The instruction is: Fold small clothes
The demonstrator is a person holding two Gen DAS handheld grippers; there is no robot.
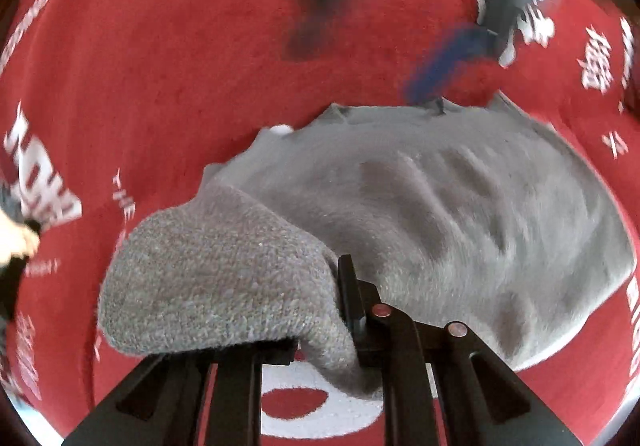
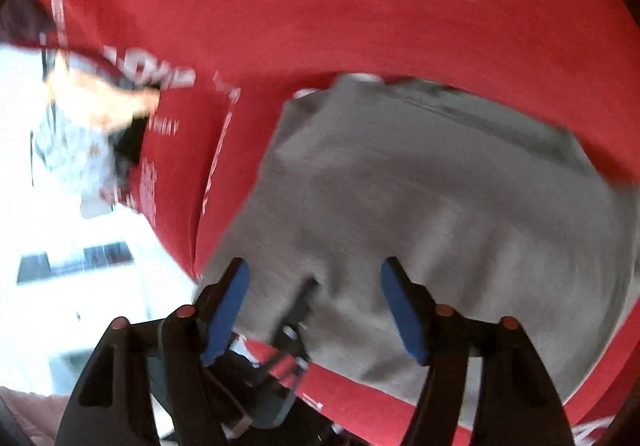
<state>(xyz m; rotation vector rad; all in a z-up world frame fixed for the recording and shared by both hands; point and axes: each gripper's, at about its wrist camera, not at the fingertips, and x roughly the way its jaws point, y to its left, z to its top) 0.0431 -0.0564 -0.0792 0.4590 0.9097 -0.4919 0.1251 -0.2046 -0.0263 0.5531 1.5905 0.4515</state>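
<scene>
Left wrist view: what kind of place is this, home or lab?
Probably a home or a staged folding spot, though I can't be sure. A gray garment lies on a red cloth printed with white lettering, and the right wrist view shows a bright, blurred white floor or furniture beside it.

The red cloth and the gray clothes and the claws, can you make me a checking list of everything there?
Surface: red cloth with white lettering covers the work area.
Job's things: gray garment lies spread and wrinkled on the red cloth; one corner is lifted and turned over.
Clutter: nothing seen.
Grippers: left claw is shut on the garment's lifted corner; right claw is open above the garment, blue pads apart, holding nothing.
Cables: nothing seen for certain; the dark parts under the right claw are too blurred to tell.
Surroundings: a bright white area past the cloth's edge; a person's hand near that edge, blurred.
</scene>
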